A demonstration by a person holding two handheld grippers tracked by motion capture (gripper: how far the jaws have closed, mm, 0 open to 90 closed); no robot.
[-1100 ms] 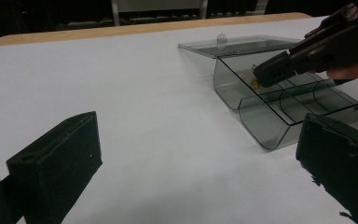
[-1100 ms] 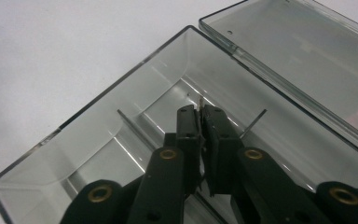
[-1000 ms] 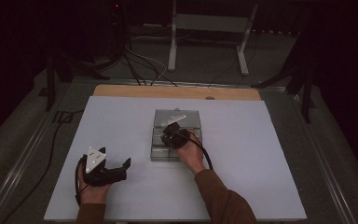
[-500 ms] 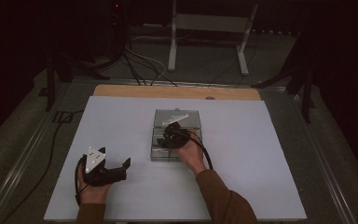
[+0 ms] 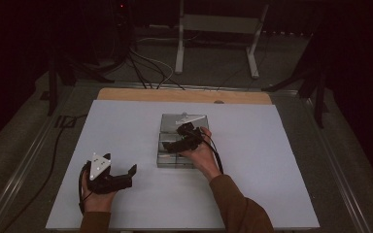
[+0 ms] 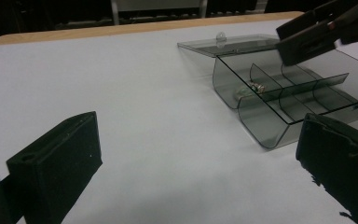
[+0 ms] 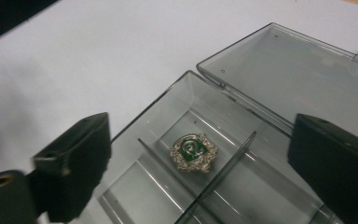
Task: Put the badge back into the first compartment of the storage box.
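The right gripper [image 7: 196, 172] has just been opening, its jaws standing wide with nothing between them, above the brooch [image 7: 194, 152] lying in the clear box [image 7: 242, 196]; the left gripper [image 5: 121, 177] is waiting open, well apart.

The box [image 7: 242, 154] is clear smoky grey plastic, and its open lid [image 7: 289, 79] has the same tint. Between the right gripper's [image 7: 196, 172] black fingers [image 7: 74, 163] lies a brooch [image 7: 193, 152], silver at the rim with a green centre and a pale mark on it. The left gripper [image 5: 121, 175] is black too, with a light grey plate. The table [image 5: 126, 126] is plain pale grey-white, with a wood-coloured far edge.
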